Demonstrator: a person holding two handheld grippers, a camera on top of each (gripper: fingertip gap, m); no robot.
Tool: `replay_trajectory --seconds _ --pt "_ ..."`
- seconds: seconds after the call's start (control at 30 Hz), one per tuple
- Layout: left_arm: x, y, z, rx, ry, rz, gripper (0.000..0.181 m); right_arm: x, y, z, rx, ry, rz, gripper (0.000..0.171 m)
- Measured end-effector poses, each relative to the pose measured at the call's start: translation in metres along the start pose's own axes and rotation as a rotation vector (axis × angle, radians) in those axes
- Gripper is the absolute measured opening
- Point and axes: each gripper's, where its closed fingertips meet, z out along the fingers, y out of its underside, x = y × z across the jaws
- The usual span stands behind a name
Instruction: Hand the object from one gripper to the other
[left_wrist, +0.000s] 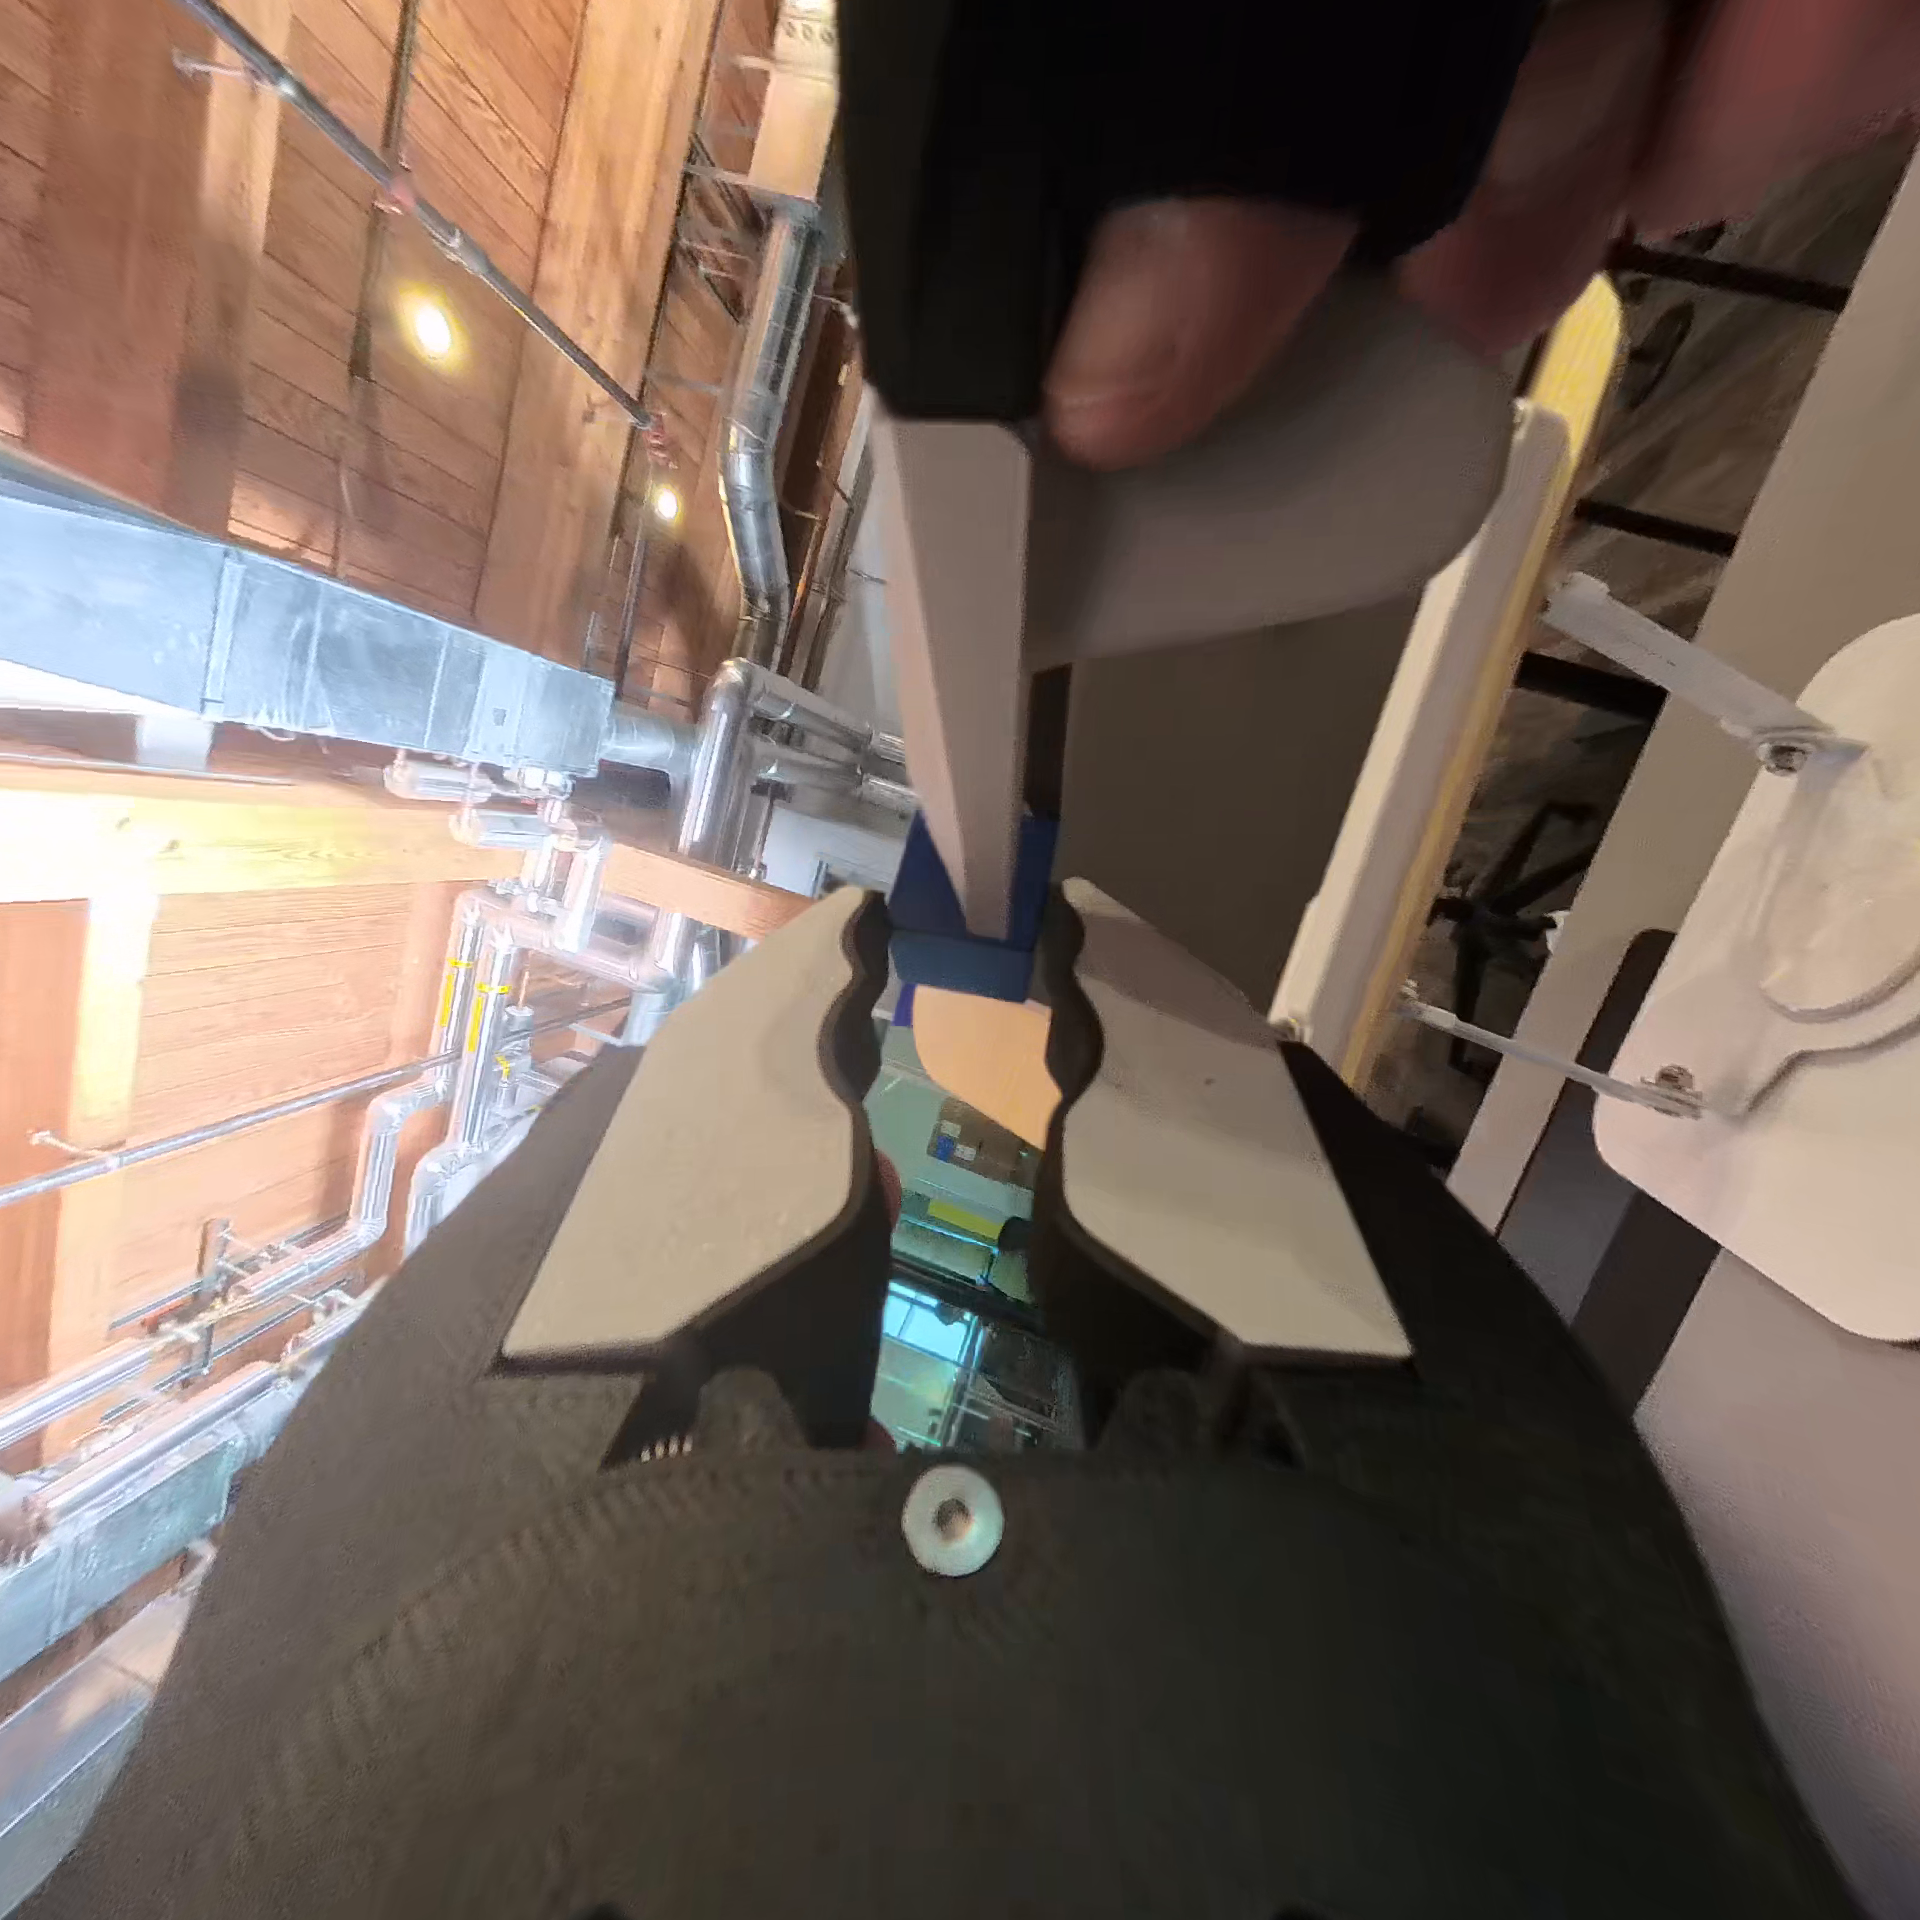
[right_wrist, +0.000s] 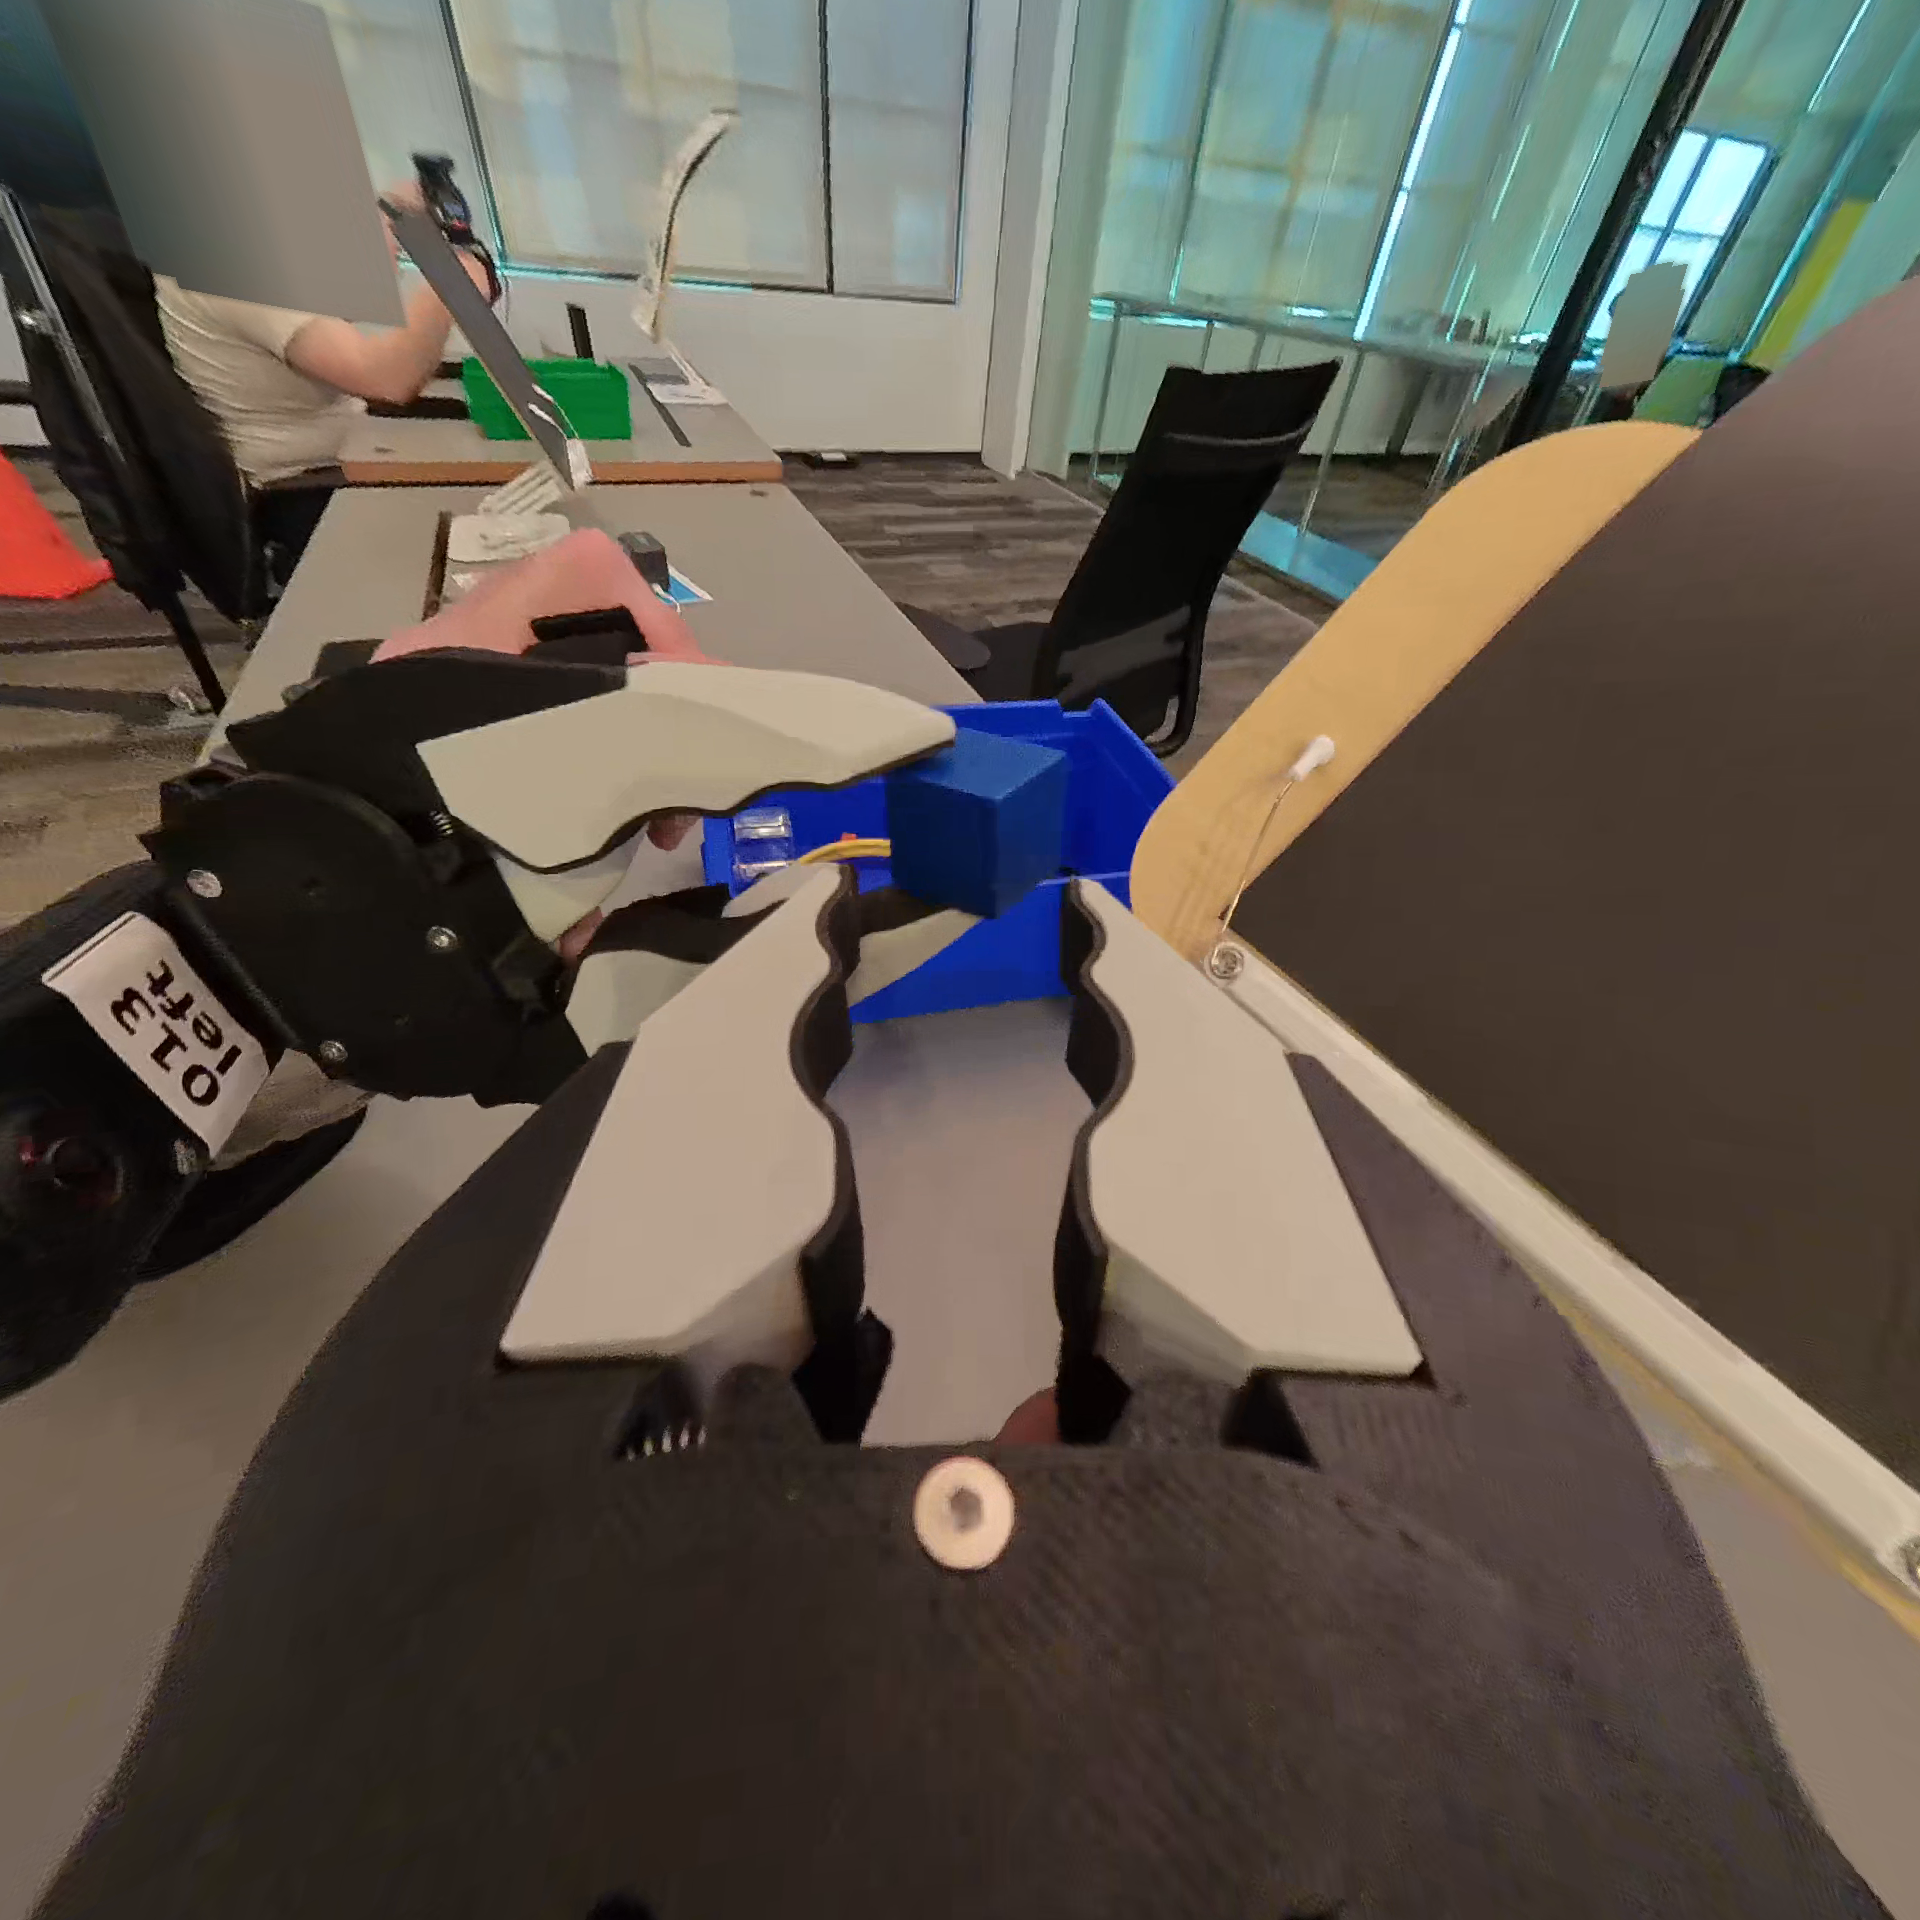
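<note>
Fingers of the left gripper (right_wrist: 925, 831) clamp the blue cube (right_wrist: 977, 826) at centre frame; the right gripper (right_wrist: 956, 914) gapes open below it. Releasing early could drop the cube into the blue bin (right_wrist: 1039, 966).

A pale grey tabletop (right_wrist: 935, 1132) carries the scene in the right wrist view. A blue plastic bin (right_wrist: 997, 966) stands directly on it, open at the top, with a yellow cable (right_wrist: 847, 850) and small clear pieces inside. Just right of the bin, a dark panel with a rounded wooden edge (right_wrist: 1382, 675) rises from the tabletop's side on a white rail.
</note>
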Motion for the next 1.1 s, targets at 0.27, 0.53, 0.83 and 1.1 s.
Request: replay_trajectory --seconds 0.27,0.53,0.83,1.1 --pt "0.011 0.002 0.002 -0.023 0.022 0.043 0.028 0.007 0.007 0.013 -0.02 0.114 0.021 0.027" --pt "0.007 0.001 0.002 -0.004 0.027 -0.019 0.028 0.007 0.002 0.011 0.048 0.082 -0.03 0.025" --pt "-0.008 -0.025 -0.038 0.231 0.715 -0.939 0.051 -0.013 -0.007 -0.022 0.113 -0.029 -0.471 0.025" --pt "-0.002 -0.022 -0.067 0.373 1.283 -1.515 0.059 -0.061 0.023 -0.016 -0.043 -0.083 -1.047 0.026"
